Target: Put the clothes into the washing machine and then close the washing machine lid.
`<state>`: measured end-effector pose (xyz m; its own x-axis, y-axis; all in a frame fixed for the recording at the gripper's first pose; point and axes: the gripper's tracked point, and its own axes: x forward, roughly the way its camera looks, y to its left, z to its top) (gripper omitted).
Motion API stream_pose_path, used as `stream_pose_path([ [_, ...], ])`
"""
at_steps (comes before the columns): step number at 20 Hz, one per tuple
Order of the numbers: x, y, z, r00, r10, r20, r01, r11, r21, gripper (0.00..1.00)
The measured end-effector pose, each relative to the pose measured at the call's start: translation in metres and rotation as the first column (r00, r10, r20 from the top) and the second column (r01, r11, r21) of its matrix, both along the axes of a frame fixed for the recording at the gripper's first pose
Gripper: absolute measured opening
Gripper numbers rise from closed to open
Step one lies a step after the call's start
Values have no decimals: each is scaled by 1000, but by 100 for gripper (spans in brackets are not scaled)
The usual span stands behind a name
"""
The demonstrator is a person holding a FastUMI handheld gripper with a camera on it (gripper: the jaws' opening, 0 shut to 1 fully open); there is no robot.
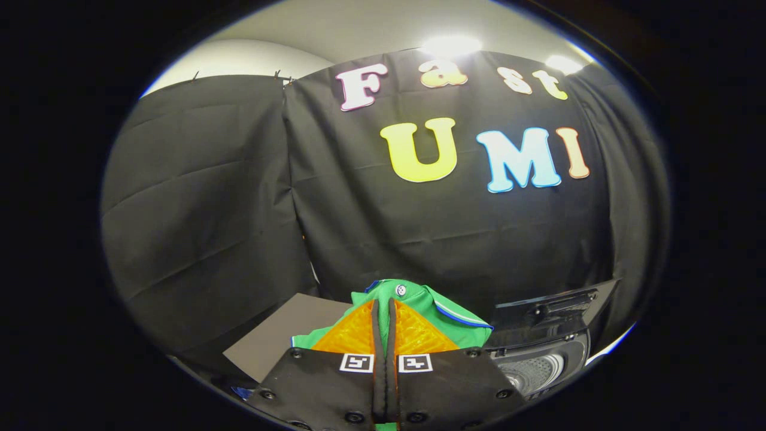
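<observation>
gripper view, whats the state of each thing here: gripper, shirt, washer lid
gripper: fingers closed together, pinching the green fabric
green shirt: bunched, lifted, held at the fingertips, not yet in the machine
washing machine lid: raised open
washing machine drum: exposed beside the fingers; contents can't be told

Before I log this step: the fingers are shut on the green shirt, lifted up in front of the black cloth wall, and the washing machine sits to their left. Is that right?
Not quite. The gripper view shows the washing machine to the right of the fingers, not the left, with its lid open. The rest holds: the fingers are shut on the green shirt, lifted in front of the black cloth wall.
</observation>
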<state>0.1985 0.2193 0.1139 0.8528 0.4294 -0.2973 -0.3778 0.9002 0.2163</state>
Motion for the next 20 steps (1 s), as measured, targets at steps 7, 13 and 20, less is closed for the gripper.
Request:
stream_pose_path([
  [7, 7, -77, 3, 995, -98, 21, 98, 995, -23, 1],
  [13, 11, -143, -6, 984, -179, 21, 180, 983, -43, 1],
  [20, 16, -204, -30, 971, -238, 1, 238, 969, -69, 1],
])
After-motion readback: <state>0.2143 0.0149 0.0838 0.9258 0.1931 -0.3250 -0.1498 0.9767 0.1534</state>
